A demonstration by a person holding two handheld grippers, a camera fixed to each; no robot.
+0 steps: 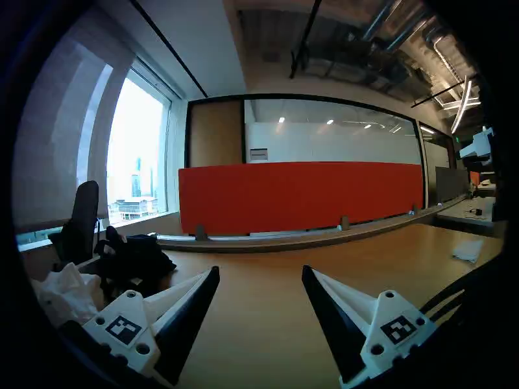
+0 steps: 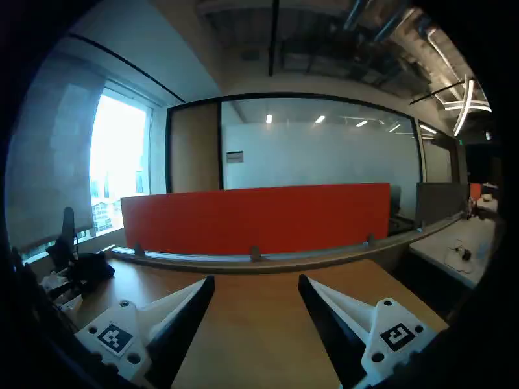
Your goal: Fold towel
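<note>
The left gripper point(image 1: 259, 268) has two fingers point(image 1: 188, 311), each a white moulded plate narrowing to a sharp tip with a black wedge-shaped inner face. Each plate carries a square black-and-white fiducial marker point(image 1: 123, 329), set at a slant, with small round screw holes point(image 1: 132, 294) around it. Thin black strands point(image 1: 447, 293), like cables, curve beside the finger on the right of the left gripper view. The right gripper point(image 2: 256, 277) is built the same: white plates, black pointed inner wedges, a slanted square marker point(image 2: 396, 336) on each, ringed by small dark screw holes point(image 2: 388, 303).
</note>
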